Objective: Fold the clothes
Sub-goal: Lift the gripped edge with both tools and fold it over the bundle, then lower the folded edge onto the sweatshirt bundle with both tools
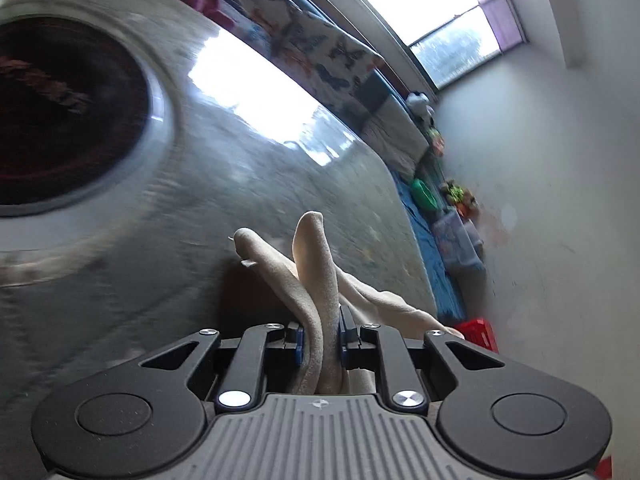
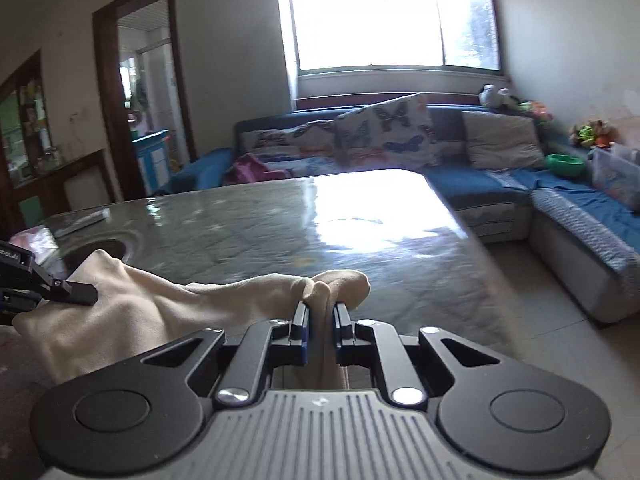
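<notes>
Daylight from a window (image 2: 394, 20) glares off a glossy table (image 2: 280, 216), with a blue sofa (image 2: 480, 184) beyond it. Over the table's near edge, a cream cloth (image 2: 132, 312) hangs stretched between both grippers. The right gripper (image 2: 320, 316) is nearly closed, pinching a bunched fold; the left gripper (image 1: 320, 330) is likewise clamped on a doubled edge, and the right view shows it at the cloth's far end from the right gripper. The cloth looks light, soft and limp, slightly fuzzy, so unlikely to slip; it sags between grips, so holding corners or edges taut seems best. Small lettering on the left gripper's body is too blurred to read; no other writing shows.
</notes>
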A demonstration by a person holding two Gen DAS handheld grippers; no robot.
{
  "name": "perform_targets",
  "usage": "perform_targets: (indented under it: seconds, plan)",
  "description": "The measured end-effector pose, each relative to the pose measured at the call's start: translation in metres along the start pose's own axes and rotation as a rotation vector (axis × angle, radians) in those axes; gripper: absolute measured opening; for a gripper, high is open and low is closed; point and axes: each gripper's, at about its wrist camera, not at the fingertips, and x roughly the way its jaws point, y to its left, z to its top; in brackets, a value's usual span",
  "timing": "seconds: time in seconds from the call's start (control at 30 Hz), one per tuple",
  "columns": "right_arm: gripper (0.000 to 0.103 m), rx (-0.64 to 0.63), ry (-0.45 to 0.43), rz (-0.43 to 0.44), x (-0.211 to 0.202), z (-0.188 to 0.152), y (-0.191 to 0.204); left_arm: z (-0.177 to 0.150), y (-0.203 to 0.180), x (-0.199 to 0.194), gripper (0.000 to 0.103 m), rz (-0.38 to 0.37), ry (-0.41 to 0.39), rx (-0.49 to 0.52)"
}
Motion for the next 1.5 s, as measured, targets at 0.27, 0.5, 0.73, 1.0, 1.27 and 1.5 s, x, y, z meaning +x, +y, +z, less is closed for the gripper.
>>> perform_targets:
  seconds: [0.27,0.5,0.73,1.0,1.27,1.5]
  plan:
    - [0.01,-0.025,0.023,-0.207,0.002,0.016,-0.062,-0.01,-0.061,0.081,0.017,-0.049,0.116,0.117]
    - [0.015,-0.007,0.073,-0.321,0.016,0.003,-0.089,-0.023,-0.069,0.104,0.024,0.054,0.159,0.236]
    - [0.015,0.001,0.068,-0.215,0.012,-0.011,-0.076,-0.012,-0.069,0.087,0.027,0.128,0.062,0.286]
    - [0.015,0.006,0.08,-0.16,0.04,-0.002,-0.072,0.002,-0.088,0.107,0.024,0.073,0.072,0.318]
    - [0.015,0.02,0.109,-0.157,0.066,-0.002,-0.076,0.001,-0.115,0.15,0.024,0.029,0.124,0.397]
    - [0.019,0.019,0.068,-0.118,0.065,0.01,-0.069,-0.005,-0.125,0.174,0.024,0.017,0.161,0.457]
